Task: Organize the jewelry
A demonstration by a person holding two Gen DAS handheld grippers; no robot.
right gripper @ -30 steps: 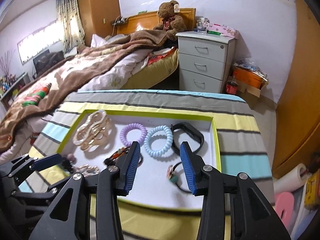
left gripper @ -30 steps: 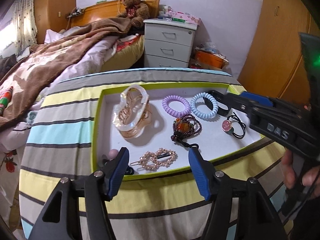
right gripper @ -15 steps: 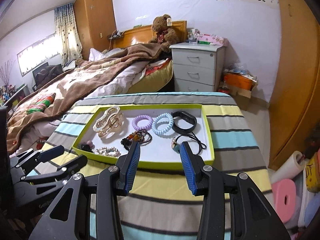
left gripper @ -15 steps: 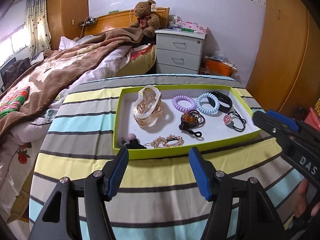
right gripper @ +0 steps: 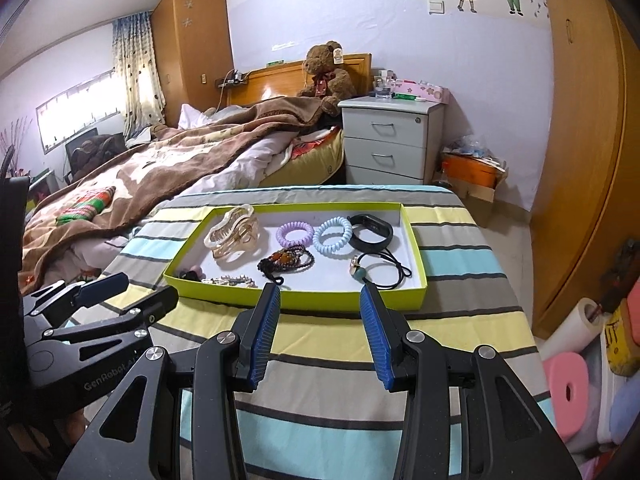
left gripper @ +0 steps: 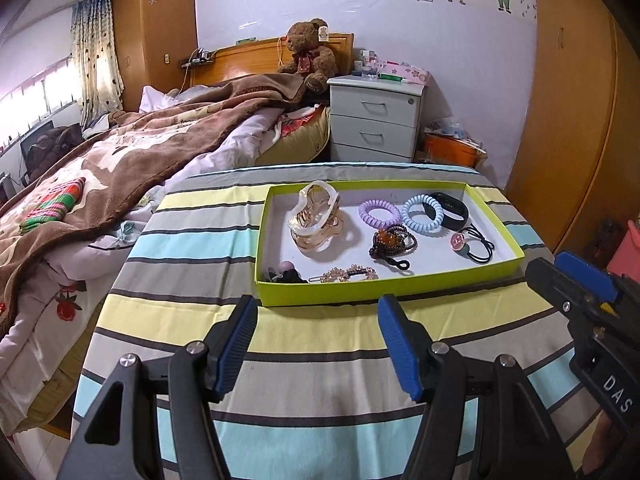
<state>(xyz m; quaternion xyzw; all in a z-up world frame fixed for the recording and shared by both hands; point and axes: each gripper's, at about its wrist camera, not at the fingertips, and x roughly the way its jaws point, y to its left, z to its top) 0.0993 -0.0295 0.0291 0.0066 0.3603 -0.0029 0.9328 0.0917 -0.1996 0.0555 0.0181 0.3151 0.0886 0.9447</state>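
Observation:
A lime-green tray [left gripper: 384, 288] [right gripper: 288, 302] sits on a striped tablecloth. In it lie large clear hair claws [left gripper: 316, 220] [right gripper: 234, 236], a purple coil tie [left gripper: 379, 212] [right gripper: 294, 234], a blue coil tie [left gripper: 422, 216] [right gripper: 333, 236], a black wristband [left gripper: 450, 210] [right gripper: 370, 234], a dark bead bracelet [left gripper: 390, 244] [right gripper: 286, 262], a black hair tie with a pink charm [left gripper: 472, 246] [right gripper: 380, 270] and a pearl hair clip [left gripper: 348, 274] [right gripper: 230, 280]. My left gripper [left gripper: 318, 340] [right gripper: 120, 292] is open and empty, short of the tray's near wall. My right gripper [right gripper: 320, 330] [left gripper: 568, 272] is open and empty, also before the tray.
The table [left gripper: 312, 396] is round with a striped cloth. A bed with a brown blanket [left gripper: 120, 168] lies to the left, a grey nightstand [left gripper: 374, 120] behind, a wooden wardrobe [left gripper: 572, 120] to the right. Foam rolls [right gripper: 568, 384] lie on the floor at right.
Both grippers have drawn back from over the tray toward the table's near side, so the tray now looks smaller and farther. Their jaws stayed open and empty.

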